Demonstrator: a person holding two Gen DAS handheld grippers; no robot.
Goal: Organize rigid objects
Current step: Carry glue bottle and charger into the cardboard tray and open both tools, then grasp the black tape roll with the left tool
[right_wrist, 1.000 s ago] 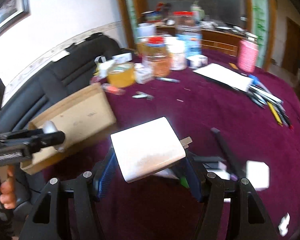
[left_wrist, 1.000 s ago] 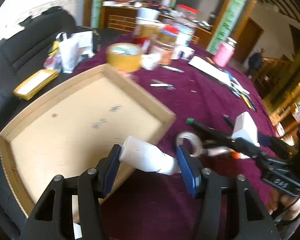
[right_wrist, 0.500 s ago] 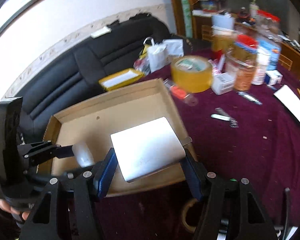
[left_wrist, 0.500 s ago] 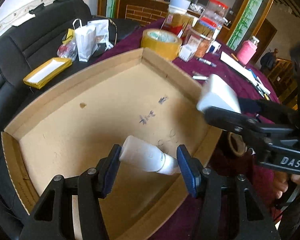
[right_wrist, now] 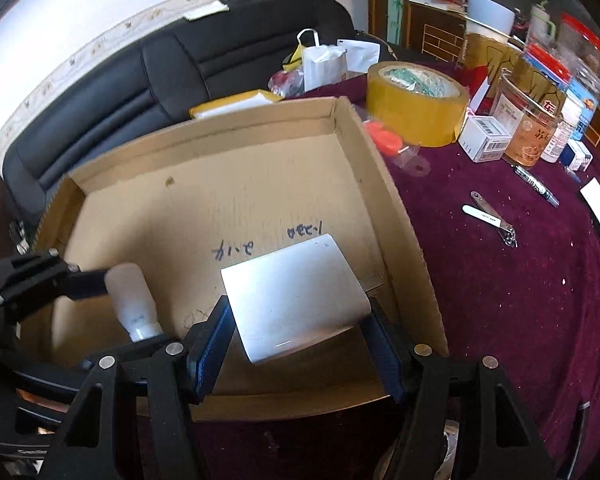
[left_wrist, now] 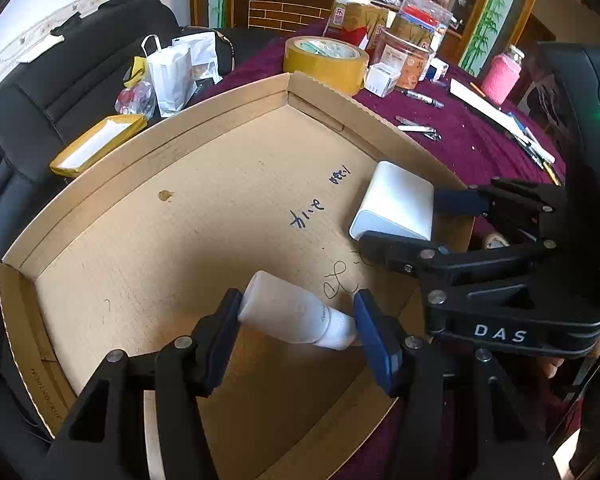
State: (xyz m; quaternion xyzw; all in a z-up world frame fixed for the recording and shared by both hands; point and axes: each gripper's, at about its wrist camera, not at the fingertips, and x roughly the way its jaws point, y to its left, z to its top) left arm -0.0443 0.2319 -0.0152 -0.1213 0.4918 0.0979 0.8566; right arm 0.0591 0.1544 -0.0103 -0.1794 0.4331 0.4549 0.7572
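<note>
Left gripper (left_wrist: 296, 320) clamped on small, smooth white plastic bottle (left_wrist: 296, 314), lying crosswise between blue pads, over shallow brown corrugated cardboard tray (left_wrist: 148, 148) with ink scribbles on floor. Right gripper (right_wrist: 300, 344) closed on glossy white rectangular charger block (right_wrist: 294, 296), rounded edges, held over tray's right part. Beyond tray on maroon velvety tablecloth (right_wrist: 500, 280): broad yellow tape roll (right_wrist: 414, 102).

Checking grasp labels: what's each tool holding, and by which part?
Left tool: white bottle, pinched end to end, base and cap. Right tool: white charger, gripped across its side edges.
</note>
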